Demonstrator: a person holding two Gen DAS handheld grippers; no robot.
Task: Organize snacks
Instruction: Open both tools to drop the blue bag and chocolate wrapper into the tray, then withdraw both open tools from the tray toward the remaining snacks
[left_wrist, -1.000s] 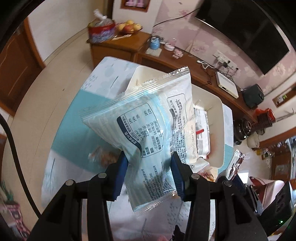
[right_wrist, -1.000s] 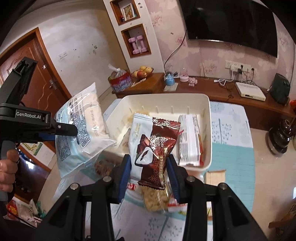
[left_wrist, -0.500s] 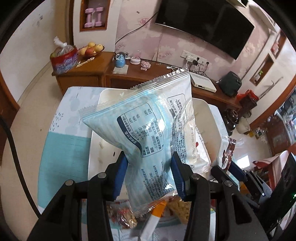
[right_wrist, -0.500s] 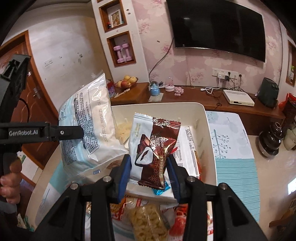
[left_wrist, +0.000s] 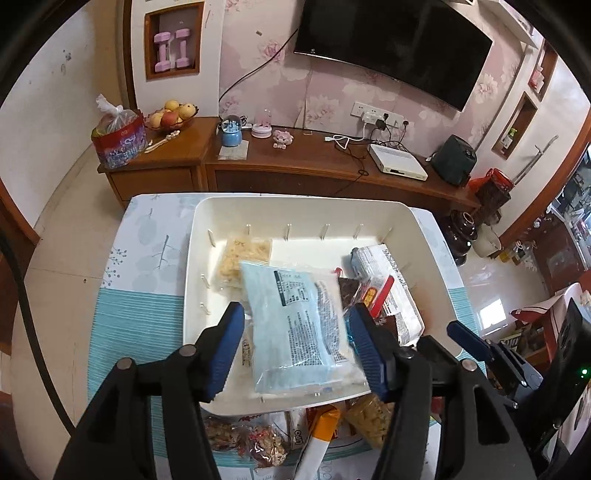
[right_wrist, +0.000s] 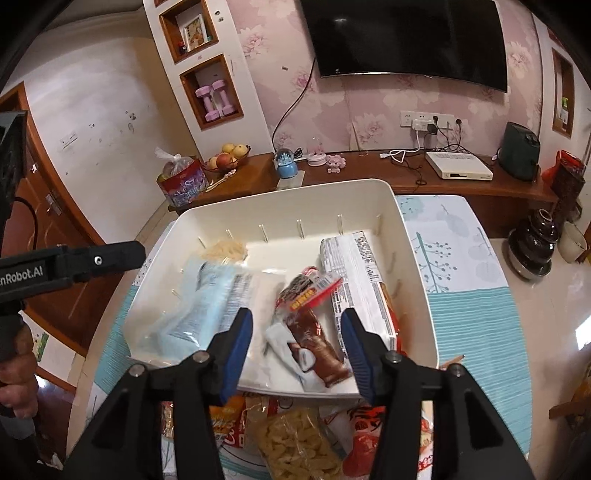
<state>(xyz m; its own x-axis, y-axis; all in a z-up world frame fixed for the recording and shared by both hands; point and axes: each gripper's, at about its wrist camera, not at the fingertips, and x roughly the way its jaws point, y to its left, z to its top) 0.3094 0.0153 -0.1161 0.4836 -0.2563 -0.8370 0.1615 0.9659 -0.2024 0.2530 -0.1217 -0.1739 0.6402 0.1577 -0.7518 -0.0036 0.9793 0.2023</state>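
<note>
Left wrist view showed the left gripper (left_wrist: 295, 345) with its two jaws apart, having just been opening; one pale blue packet (left_wrist: 295, 325) lay between them, untouched by either pad, resting inside the white bin (left_wrist: 295, 206). Right wrist view showed the right gripper (right_wrist: 297, 345), jaws likewise just opened and clear of one brown-and-red packet (right_wrist: 312, 332), blurred, lying in the same bin. Counted in the bin: four packets, namely the blue one, the brown-and-red one, one clear bag of yellow snacks (left_wrist: 243, 258) at the far side, and one white printed packet (right_wrist: 358, 280) against the right wall. Several more snacks (right_wrist: 295, 439) lay on the tablecloth (right_wrist: 476, 321) just in front of the bin.
</note>
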